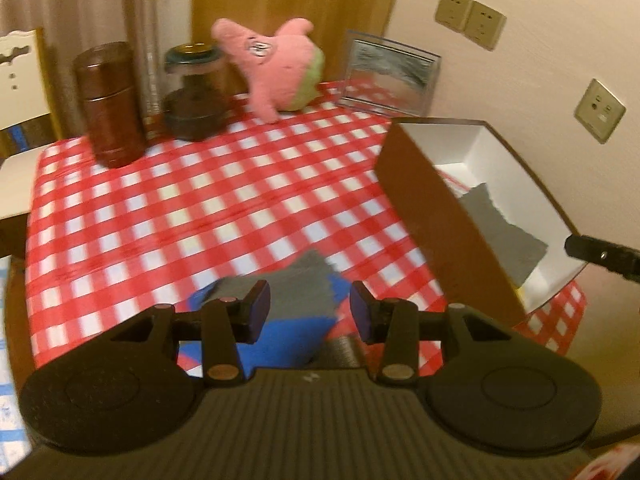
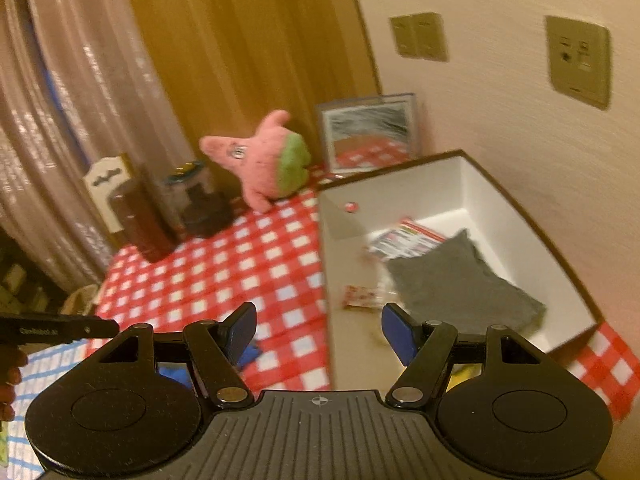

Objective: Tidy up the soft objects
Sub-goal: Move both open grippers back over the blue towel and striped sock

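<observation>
The left tool [image 1: 306, 312] hung with its 2 blue-padded fingers [image 1: 259, 304] spread apart and nothing pinched between them, poised above a grey cloth [image 1: 304, 288] that lay on a blue cloth [image 1: 292, 340] at the near edge of the desk [image 1: 180, 208], which was covered in red-and-white check. The right tool [image 2: 318, 330] was likewise spread and empty, its left finger over the checked cover and its right finger over the near end of an open brown box [image 2: 500, 200] with white inner walls. Inside that box lay a second grey cloth [image 2: 460, 284], beside a printed packet [image 2: 404, 238] and a small wrapper [image 2: 360, 296]. In the left view the box [image 1: 432, 208] stood to the right of the tool, and the tip of the right tool showed beyond it. Farther back on the desk a pink plush star [image 1: 276, 64] with green shorts stood near a brown canister [image 1: 110, 104], a dark jar [image 1: 196, 92] and a clear picture frame [image 1: 388, 76] against the wall. The picture was blurred.
</observation>
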The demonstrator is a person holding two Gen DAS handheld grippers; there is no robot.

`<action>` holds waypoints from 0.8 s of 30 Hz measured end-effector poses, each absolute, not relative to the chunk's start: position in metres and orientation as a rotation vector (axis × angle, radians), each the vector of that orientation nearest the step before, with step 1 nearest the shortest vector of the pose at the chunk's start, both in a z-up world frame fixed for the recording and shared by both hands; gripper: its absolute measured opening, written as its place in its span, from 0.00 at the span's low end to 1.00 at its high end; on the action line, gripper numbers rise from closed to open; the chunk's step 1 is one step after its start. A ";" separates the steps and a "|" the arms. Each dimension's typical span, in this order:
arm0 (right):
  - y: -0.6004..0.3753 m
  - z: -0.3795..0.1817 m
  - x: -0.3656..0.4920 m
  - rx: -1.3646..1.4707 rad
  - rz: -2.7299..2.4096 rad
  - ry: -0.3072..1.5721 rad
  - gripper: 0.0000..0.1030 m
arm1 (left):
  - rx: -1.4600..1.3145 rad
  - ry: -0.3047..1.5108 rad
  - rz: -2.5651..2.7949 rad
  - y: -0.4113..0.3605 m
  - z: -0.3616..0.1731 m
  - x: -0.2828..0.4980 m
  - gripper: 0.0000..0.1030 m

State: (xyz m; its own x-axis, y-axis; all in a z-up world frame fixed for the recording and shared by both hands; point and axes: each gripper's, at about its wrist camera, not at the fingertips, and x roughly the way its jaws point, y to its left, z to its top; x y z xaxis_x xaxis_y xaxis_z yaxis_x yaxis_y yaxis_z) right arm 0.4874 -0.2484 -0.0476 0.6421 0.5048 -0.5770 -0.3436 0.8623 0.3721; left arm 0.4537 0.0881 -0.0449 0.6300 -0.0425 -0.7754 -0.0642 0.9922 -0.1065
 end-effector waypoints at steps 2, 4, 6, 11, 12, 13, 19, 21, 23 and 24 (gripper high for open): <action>-0.238 -0.046 0.485 0.231 0.518 0.725 0.67 | -0.117 0.887 0.029 0.096 -0.044 0.443 0.39; -0.227 -0.046 0.482 0.222 0.544 0.725 0.67 | -0.099 0.879 0.049 0.101 -0.044 0.433 0.39; -0.216 -0.047 0.480 0.211 0.572 0.728 0.67 | -0.084 0.878 0.073 0.105 -0.045 0.424 0.39; -0.190 -0.056 0.476 0.185 0.624 0.761 0.67 | -0.100 0.902 0.107 0.117 -0.055 0.404 0.39; -0.184 -0.058 0.475 0.176 0.637 0.772 0.67 | -0.106 0.909 0.111 0.119 -0.057 0.400 0.39; -0.178 -0.061 0.474 0.166 0.647 0.784 0.67 | -0.113 0.917 0.116 0.122 -0.060 0.397 0.39; -0.146 -0.082 0.464 0.107 0.698 0.848 0.67 | -0.138 0.961 0.131 0.128 -0.074 0.384 0.39; -0.139 -0.089 0.462 0.095 0.714 0.866 0.67 | -0.143 0.975 0.127 0.128 -0.079 0.382 0.39; -0.130 -0.096 0.458 0.073 0.729 0.887 0.67 | -0.142 0.988 0.114 0.127 -0.084 0.380 0.39; -0.126 -0.099 0.457 0.063 0.734 0.892 0.67 | -0.140 0.994 0.111 0.126 -0.087 0.379 0.39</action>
